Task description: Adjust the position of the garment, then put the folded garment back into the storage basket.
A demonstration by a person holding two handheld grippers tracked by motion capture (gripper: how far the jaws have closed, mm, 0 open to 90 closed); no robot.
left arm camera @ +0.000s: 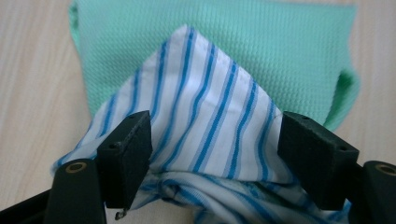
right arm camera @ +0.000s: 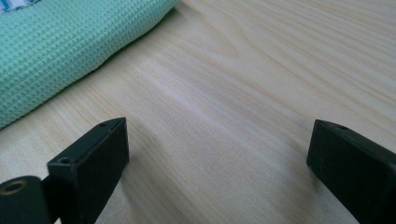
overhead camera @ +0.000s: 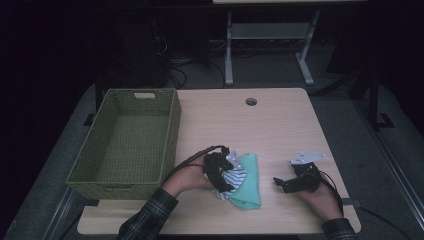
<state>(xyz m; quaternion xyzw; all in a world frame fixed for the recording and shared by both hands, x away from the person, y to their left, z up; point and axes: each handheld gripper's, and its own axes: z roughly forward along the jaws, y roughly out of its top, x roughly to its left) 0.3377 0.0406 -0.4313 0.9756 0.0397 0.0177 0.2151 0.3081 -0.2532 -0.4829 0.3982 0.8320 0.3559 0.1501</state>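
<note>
Right now my left gripper sits wide open around the striped cloth on the green cloth near the tabletop's front edge, my right gripper open and empty, and closing shallow could pinch both layers.

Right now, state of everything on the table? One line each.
left gripper: jaws open, set either side of the striped cloth.
right gripper: jaws open, nothing between them, low over bare table.
striped cloth: bunched, a corner lying over the green cloth.
green cloth: folded, flat on the table.
basket: upright, nothing inside.
table: cable hole uncovered.
</note>
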